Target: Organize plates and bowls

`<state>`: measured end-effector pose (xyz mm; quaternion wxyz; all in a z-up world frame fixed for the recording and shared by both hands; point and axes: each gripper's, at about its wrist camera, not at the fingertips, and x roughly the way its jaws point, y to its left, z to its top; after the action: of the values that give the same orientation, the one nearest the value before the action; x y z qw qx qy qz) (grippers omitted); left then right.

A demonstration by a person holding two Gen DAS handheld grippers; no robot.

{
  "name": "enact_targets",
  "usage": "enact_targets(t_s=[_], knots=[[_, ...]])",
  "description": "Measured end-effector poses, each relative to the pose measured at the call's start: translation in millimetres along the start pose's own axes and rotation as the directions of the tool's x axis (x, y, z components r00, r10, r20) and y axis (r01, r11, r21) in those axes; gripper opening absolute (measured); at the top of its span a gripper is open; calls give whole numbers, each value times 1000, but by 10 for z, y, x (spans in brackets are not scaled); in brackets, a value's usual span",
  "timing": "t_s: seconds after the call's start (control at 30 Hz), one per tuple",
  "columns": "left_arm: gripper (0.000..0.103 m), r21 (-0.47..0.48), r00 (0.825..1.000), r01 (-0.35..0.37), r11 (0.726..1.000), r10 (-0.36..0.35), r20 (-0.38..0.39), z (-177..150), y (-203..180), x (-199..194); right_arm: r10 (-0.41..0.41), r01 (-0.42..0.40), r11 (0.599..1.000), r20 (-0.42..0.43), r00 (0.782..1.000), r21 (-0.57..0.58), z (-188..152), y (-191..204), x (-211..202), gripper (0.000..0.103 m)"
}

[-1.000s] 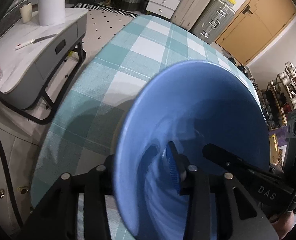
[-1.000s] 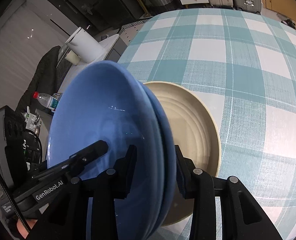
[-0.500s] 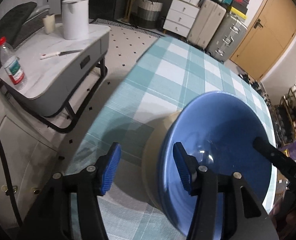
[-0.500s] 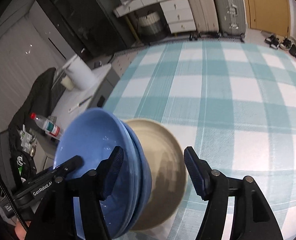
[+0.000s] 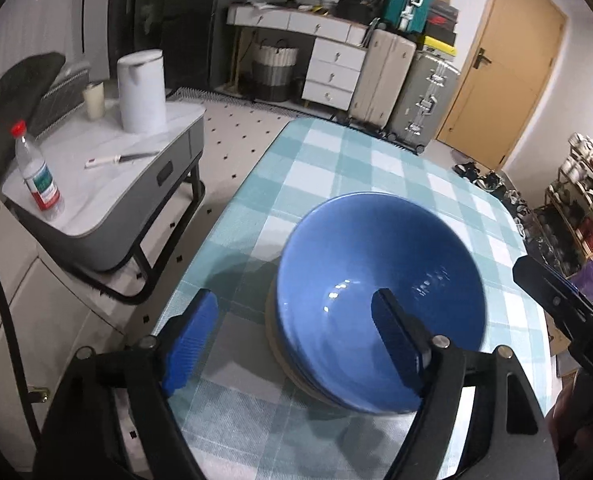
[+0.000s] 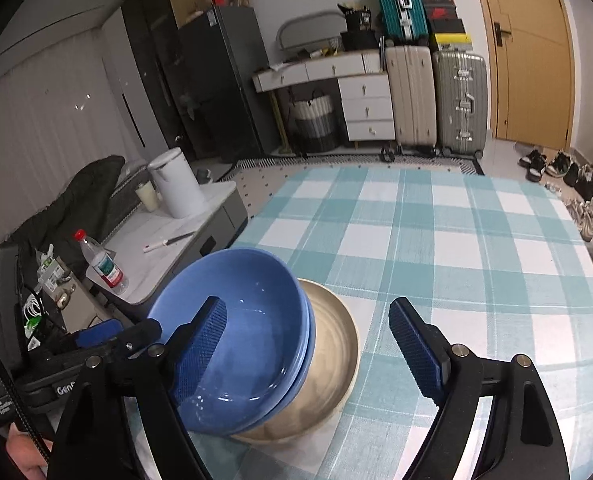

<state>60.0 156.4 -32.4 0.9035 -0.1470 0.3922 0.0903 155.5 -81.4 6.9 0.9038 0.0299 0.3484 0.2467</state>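
**Sitting stacked, with both tools spread above**

Resting on the beige plate on the checked worktop are the nested blue bowls. The left tool is hanging released over their left rim, gripping nothing. The right tool is gaping wide too, its left finger showing in front of the bowls and its right finger over bare cloth beside the plate.

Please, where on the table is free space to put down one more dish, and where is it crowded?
The checked tablecloth is bare from the beige plate out to its far edge and right side. It is crowded at the near left corner: stacked blue bowls sit on that plate, with the open left tongs and right tongs above them.
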Motion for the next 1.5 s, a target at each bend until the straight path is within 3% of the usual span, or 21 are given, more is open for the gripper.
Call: enact_targets(t_s=[0.1,0.33,0.43,0.77,1.0,1.23,1.5], knots=[[81,15,999,7,1000,-7,35,-47,-69,-133,-8,8,1000,47,999,-11,-75,46,-233,85],[92,129,996,18,991,-30,90,-211,-377,-439,-47,58,996,159,986,-64,-274,160,-712,89],[98,162,989,-1,987,-22,146,-291,-480,-596,-55,73,994,199,979,-83,-370,205,-907,90],[103,216,959,-71,974,7,284,-497,-663,-941,-127,166,982,325,937,-94,-698,157,-1449,102],[103,228,966,-36,973,-24,256,-601,-683,-942,-127,177,978,353,927,-111,-881,157,-1619,102],[103,241,966,-101,965,37,257,-656,-729,-911,-129,175,979,345,930,-105,-984,171,-1621,102],[103,264,957,-125,957,46,285,-725,-782,-903,-126,164,983,343,931,-82,-1004,130,-1584,102]])
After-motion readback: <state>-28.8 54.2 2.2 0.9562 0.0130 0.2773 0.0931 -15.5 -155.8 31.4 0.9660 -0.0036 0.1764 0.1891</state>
